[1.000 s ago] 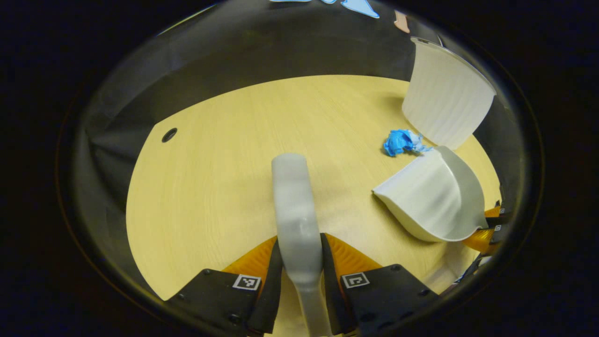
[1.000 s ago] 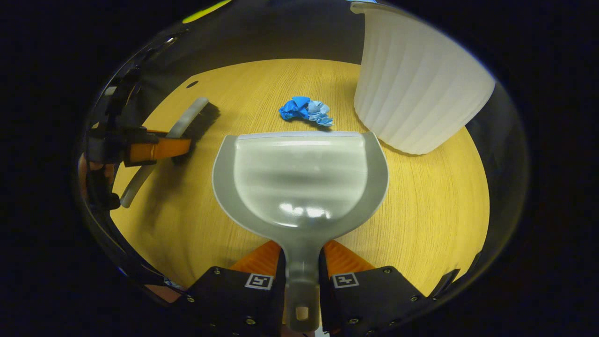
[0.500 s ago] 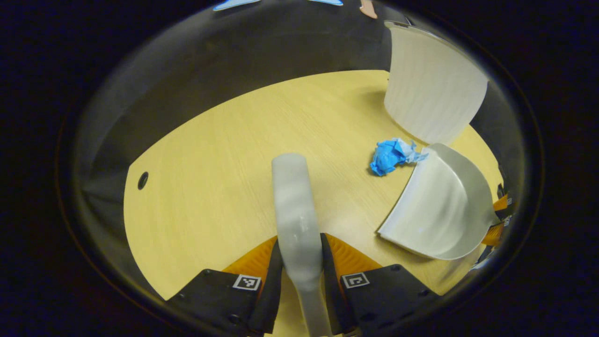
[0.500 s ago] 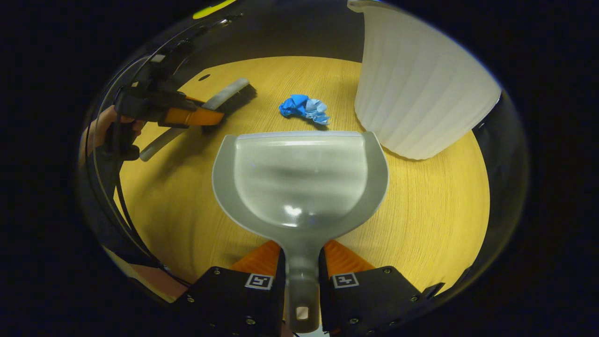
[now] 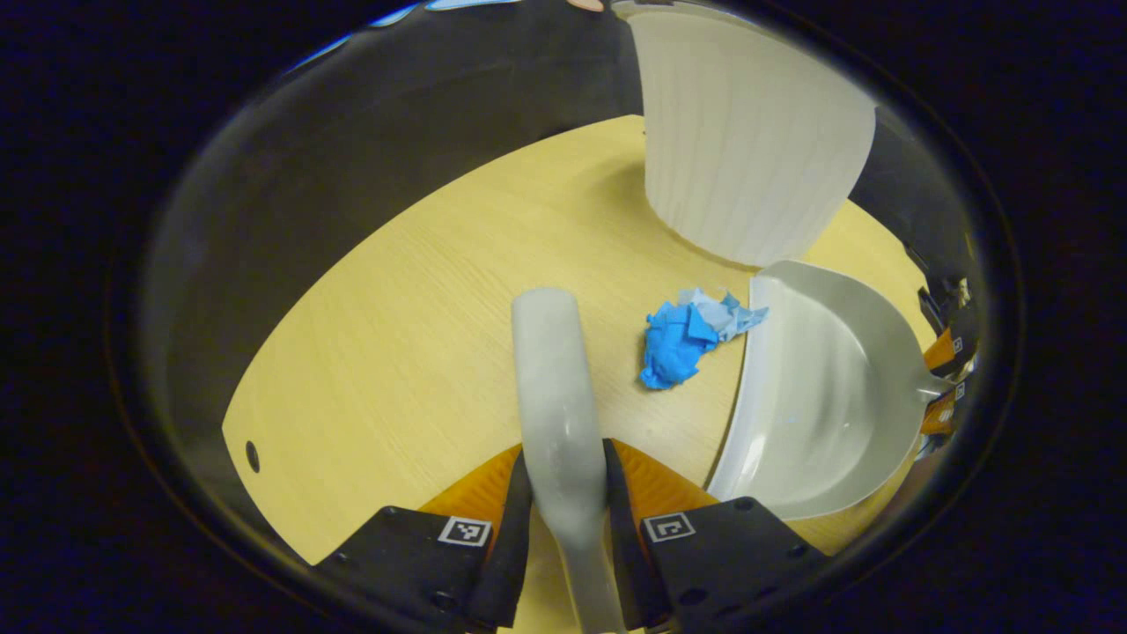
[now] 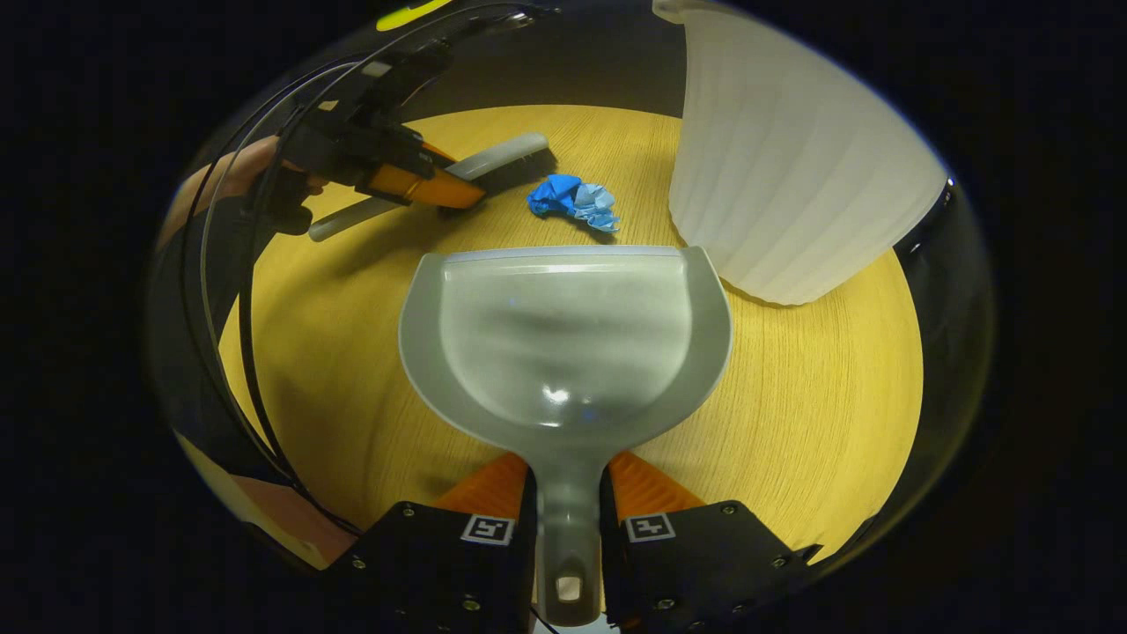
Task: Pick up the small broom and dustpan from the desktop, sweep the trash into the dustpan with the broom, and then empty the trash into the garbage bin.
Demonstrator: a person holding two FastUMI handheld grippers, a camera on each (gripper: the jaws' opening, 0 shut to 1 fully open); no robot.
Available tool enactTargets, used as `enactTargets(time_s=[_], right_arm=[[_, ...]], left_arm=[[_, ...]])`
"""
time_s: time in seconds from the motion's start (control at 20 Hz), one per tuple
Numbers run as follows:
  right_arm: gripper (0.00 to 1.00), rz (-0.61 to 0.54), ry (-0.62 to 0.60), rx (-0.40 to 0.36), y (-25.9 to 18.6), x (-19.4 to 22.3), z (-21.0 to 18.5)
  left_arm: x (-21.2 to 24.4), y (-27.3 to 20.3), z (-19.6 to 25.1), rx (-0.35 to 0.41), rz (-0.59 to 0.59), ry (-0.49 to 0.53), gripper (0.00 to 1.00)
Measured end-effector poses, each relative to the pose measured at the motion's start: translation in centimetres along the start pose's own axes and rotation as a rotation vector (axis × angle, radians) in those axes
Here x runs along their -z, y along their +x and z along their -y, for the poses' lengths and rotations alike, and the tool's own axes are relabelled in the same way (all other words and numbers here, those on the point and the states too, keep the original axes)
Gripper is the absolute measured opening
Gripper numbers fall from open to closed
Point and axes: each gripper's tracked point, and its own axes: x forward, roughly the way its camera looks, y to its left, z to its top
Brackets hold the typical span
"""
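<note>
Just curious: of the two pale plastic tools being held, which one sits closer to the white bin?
The dustpan; its corner lies beside the bin, while the broom is beyond the blue trash.

We see a pale wood-grain table [image 6: 819,414] | blue paper wad [image 5: 682,339], darker blue on one side, lighter on the other | pale grey dustpan [image 6: 563,339] | light grey brush [image 5: 559,414] | white bin [image 6: 784,176] with fine vertical ribs | black-and-white square markers [image 6: 489,529] on our gripper bodies.

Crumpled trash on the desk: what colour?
The trash is bright blue with a paler blue part, clearest in the left gripper view.
</note>
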Motion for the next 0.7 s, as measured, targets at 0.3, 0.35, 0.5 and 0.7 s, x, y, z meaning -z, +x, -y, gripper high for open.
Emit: enactTargets(time_s=[0.3, 0.35, 0.5, 0.7], right_arm=[[0.31, 0.003, -0.032, -0.006, 0.1, 0.2, 0.3], [0.31, 0.006, -0.032, -0.009, 0.1, 0.1, 0.1], [0.31, 0.012, -0.028, -0.015, -0.8, -0.6, -1.0], [0.32, 0.02, -0.015, -0.026, -1.0, -1.8, -1.5]], left_arm=[[-2.5, 0.4, 2.3, 0.114, 0.014, 0.107, 0.49], [-2.6, 0.4, 2.5, 0.129, 0.014, 0.12, 0.49], [-2.8, -0.4, 2.9, 0.175, 0.013, 0.142, 0.49], [-3.2, -2.3, 3.8, 0.244, 0.009, 0.142, 0.51]])
